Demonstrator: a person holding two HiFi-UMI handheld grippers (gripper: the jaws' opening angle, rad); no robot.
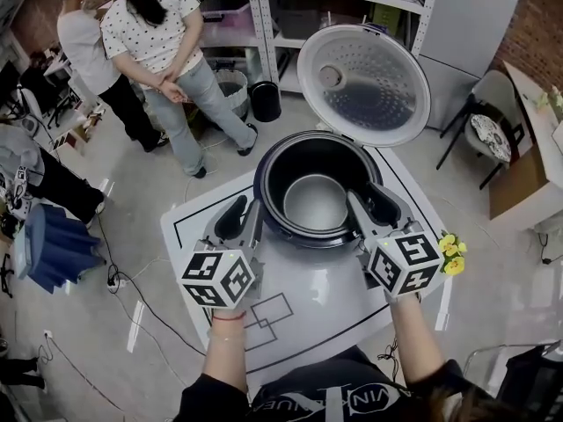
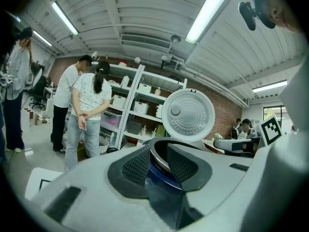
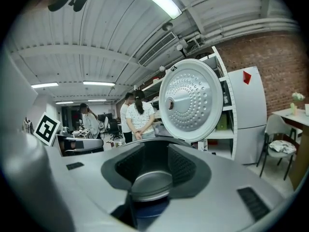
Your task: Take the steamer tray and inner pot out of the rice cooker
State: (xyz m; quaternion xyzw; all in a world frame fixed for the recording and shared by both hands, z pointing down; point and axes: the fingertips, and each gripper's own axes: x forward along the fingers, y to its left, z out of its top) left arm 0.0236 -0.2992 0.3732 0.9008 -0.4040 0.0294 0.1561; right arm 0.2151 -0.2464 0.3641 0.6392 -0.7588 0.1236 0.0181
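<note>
Both flank inner pot (image 1: 314,202) | left hand-held gripper (image 1: 248,209) narrow-open | right hand-held gripper (image 1: 368,199) wide-open

The rice cooker (image 1: 280,202) sits on the table (image 1: 303,280), toward the far edge, with the inner pot (image 1: 315,202) down inside it and the lid (image 1: 363,84) tipped up on the far side. The left gripper (image 1: 246,211) is at the cooker's near-left rim and the right gripper (image 1: 373,204) at the near-right, cooker between them. Flowers (image 1: 451,255) sit just right of the right gripper. Two people (image 1: 154,33) stand far left, there are shelves (image 1: 281,16) behind the cooker, and a chair (image 1: 488,134) far right.
</note>
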